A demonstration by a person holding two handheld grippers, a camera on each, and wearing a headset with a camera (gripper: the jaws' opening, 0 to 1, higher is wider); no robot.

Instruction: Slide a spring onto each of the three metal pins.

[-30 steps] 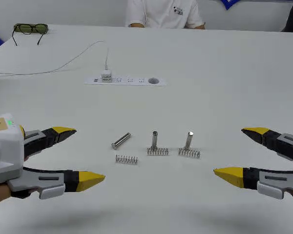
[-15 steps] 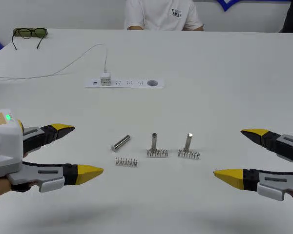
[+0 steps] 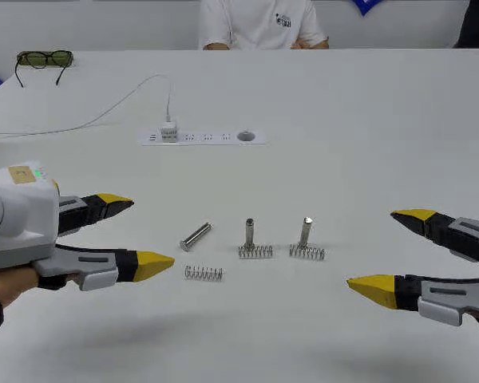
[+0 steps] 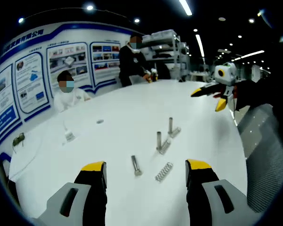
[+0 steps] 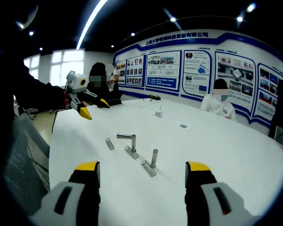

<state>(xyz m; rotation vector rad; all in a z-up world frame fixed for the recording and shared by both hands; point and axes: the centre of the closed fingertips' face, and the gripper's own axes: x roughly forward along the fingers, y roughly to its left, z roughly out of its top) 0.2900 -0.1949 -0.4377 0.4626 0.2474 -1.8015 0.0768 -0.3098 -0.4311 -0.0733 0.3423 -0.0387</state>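
Three metal pins are on the white table (image 3: 367,144): one lies on its side (image 3: 195,236), two stand upright (image 3: 250,232) (image 3: 305,231). A spring lies in front of each: left spring (image 3: 203,274), middle spring (image 3: 255,252), right spring (image 3: 306,253). My left gripper (image 3: 140,231) hovers open just left of the lying pin and left spring. My right gripper (image 3: 387,249) is open at the right, apart from the pins. In the left gripper view the lying pin (image 4: 136,165) and a spring (image 4: 163,171) sit between its open jaws. The right gripper view shows the standing pins (image 5: 153,157) ahead.
A white power strip (image 3: 203,136) with a plugged charger and cable lies further back. Dark glasses (image 3: 41,60) rest at the far left corner. A person in a white shirt (image 3: 259,22) sits across the table. The table's front strip is bare.
My left gripper has moved right and slightly up, closer to the lying pin. The head camera has shifted a little. The right gripper, pins and springs stay put.
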